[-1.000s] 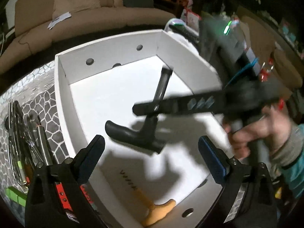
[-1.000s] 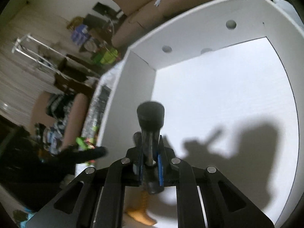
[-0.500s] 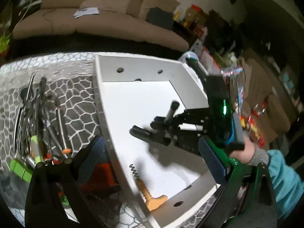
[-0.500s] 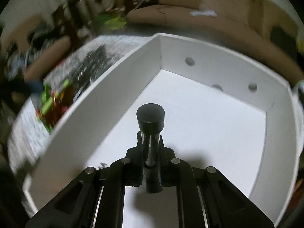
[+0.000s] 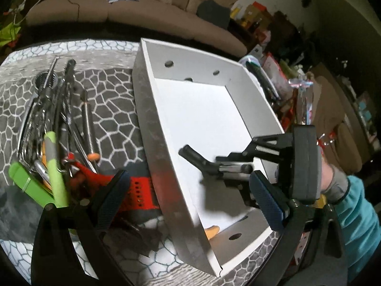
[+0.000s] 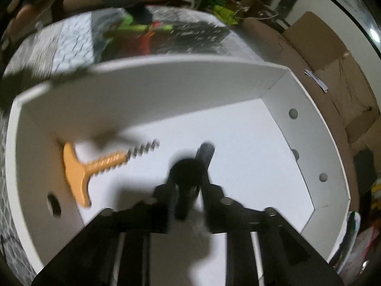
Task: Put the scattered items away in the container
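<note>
Where the grey cloth with the white honeycomb pattern (image 5: pixel 114 109) covers the table, one heap of scattered kitchen tools (image 5: pixel 54 128) lies at the left of the left wrist view: several long steel utensils too tangled to count, two lime-green handles (image 5: pixel 53 166), one orange-tipped rod (image 5: pixel 89 128) and one red perforated piece (image 5: pixel 140 195). Just right of the heap stands one white rectangular box (image 5: pixel 152 143), with round holes in its end walls, three at the far end. Inside it lie two things: one orange T-handled corkscrew (image 6: pixel 95 166) against the near-left wall, and one black T-shaped tool with a steel shaft (image 5: pixel 202 162).

The left gripper (image 5: pixel 190 200) hangs over the box's near left wall with its blue-padded fingers (image 5: pixel 269 202) wide apart and nothing between them.

The right gripper (image 5: pixel 228 166), held in a hand (image 5: pixel 326 178) with a teal sleeve, reaches down into the box from the right. Its jaws are opening, and the black T-shaped tool sits between them just above the white floor. The right wrist view is too blurred to show whether the pads touch it, though a gap shows beside the shaft.
</note>
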`<state>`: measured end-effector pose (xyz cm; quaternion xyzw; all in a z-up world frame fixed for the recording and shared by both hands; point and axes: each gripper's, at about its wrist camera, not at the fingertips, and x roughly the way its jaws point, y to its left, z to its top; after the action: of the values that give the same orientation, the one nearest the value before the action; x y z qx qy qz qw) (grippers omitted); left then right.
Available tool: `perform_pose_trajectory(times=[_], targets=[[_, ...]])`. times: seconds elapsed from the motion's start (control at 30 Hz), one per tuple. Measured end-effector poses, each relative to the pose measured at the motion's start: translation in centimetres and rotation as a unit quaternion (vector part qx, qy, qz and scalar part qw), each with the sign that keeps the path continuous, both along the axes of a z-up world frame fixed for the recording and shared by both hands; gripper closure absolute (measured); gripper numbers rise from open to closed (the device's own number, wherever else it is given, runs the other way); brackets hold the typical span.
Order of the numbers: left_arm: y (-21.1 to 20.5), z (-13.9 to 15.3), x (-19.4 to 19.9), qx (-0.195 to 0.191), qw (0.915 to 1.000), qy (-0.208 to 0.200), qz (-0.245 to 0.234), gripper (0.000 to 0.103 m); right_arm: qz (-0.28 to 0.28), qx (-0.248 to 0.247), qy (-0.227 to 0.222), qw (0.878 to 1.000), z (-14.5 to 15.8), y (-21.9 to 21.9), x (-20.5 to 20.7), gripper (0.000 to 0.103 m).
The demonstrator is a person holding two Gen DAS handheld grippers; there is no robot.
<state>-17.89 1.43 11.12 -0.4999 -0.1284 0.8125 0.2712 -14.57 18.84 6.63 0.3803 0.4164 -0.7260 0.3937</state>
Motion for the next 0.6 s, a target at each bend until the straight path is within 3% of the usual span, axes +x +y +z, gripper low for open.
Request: perform_pose_trajectory(times=[0.03,0.13,0.2,0.23,0.33,0.37,0.4,0.43,0.5,0.6], targets=[[0.2,-0.1,0.2,-0.003,1.0,0.0,-0.003,0.003,0.002,0.002,-0.003,1.0,0.2,0.3,0.3,0.056],[0.9,0.0,0.6,-0.007,0.9999,0.002,-0.011,0.003,-0.015,-0.029,-0.024,0.999,1.6,1.9,0.4,0.053],[1.0,0.2,0.8,-0.005,0.9999,0.002,-0.012,0.003,-0.092,-0.048,-0.034,0.994,2.3,3.4,-1.0,0.049],[1.0,0.3,0.9,-0.006,0.9999,0.004,-0.012,0.003,-0.128,-0.065,-0.06,0.988,2.4,4.1,-1.9,0.049],[0.9,0.5,1.0,-0.009,0.9999,0.007,-0.011,0.003,-0.255,-0.144,-0.169,0.941,1.9,6.7,-5.2,0.048],[0.9,0.5,1.0,-0.009,0.9999,0.007,-0.01,0.003,-0.279,-0.168,-0.2,0.924,1.5,7.1,-5.9,0.049],[0.9,0.5,1.0,-0.01,0.9999,0.007,-0.009,0.003,-0.286,-0.178,-0.22,0.915,1.1,6.9,-6.2,0.05],[0.8,0.5,1.0,-0.01,0.9999,0.006,-0.01,0.003,-0.277,-0.177,-0.231,0.916,0.8,6.3,-6.4,0.054],[0.8,0.4,1.1,-0.01,0.9999,0.005,-0.013,0.003,-0.243,-0.128,-0.222,0.936,-0.1,4.3,-6.1,0.058],[0.5,0.2,1.3,-0.01,0.9998,0.006,-0.017,0.003,-0.197,-0.066,-0.218,0.953,-1.2,2.0,-5.8,0.062]])
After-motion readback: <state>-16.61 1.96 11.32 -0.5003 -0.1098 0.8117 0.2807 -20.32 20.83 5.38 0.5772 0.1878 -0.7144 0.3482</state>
